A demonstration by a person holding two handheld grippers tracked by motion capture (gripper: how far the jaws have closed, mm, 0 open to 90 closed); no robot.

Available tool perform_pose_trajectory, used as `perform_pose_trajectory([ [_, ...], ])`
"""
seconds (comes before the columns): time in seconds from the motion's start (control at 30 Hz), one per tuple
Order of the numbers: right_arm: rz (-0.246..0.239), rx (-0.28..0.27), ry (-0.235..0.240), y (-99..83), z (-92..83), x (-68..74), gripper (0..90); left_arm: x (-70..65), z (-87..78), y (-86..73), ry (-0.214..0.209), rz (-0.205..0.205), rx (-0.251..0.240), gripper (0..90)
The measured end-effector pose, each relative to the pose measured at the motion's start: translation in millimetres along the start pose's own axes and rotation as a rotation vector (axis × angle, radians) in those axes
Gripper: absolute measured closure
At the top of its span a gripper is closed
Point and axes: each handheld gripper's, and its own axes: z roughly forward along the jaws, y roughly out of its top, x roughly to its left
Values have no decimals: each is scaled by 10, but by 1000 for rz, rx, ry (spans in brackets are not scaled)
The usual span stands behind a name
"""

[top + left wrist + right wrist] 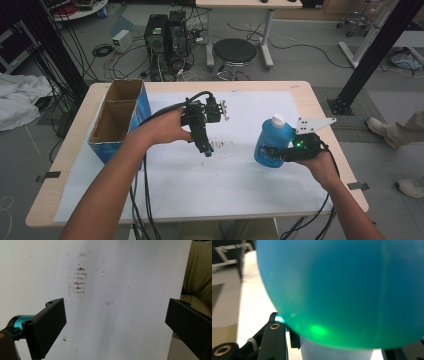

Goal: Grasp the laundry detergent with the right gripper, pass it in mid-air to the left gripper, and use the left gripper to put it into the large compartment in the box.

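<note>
Blue liquid fills a clear plastic bottle (270,142) with a white cap, standing near the right edge of the table (70,150), on the white sheet (225,180) that covers most of the top. The right gripper (272,152) has it by the lower body: in the right gripper view the bottle's blue bulk presses right up to the camera, with a black jaw showing at each bottom corner, so the tongs appear clamped on it. From the high view I cannot tell whether the base rests on the sheet or is just lifted off it. A low grip on the widest part would keep the bottle upright and the cap clear.

The left gripper (206,151) is held above the middle of the sheet, pointing down toward the near edge. Its jaws stand wide apart with nothing between them; in the left gripper view only the sheet and a patch of brown smudges (78,281) lie below. Judged from its posture, it waits free, ready to assist or receive.

An open cardboard box (119,120) with blue sides sits along the left edge, divided into two compartments, both seemingly empty. If the bottle is meant for it, the path across the middle is unobstructed apart from the left gripper itself. Cables (142,200) trail off the near edge between the forearms; the right edge lies close to the bottle, leaving little margin there
</note>
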Motion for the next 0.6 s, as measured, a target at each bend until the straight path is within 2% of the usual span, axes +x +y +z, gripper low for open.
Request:
perform_pose_trajectory([
  [0.17,-12,-12,91,35,53,8,454,-2,-54,31,-8,22,-5,34],
  [0.33,-34,-18,172,117,108,37,454,-6,-106,59,-8,26,-14,34],
  [0.6,-91,0,252,304,248,158,453,-67,-173,79,-16,37,-20,34],
])
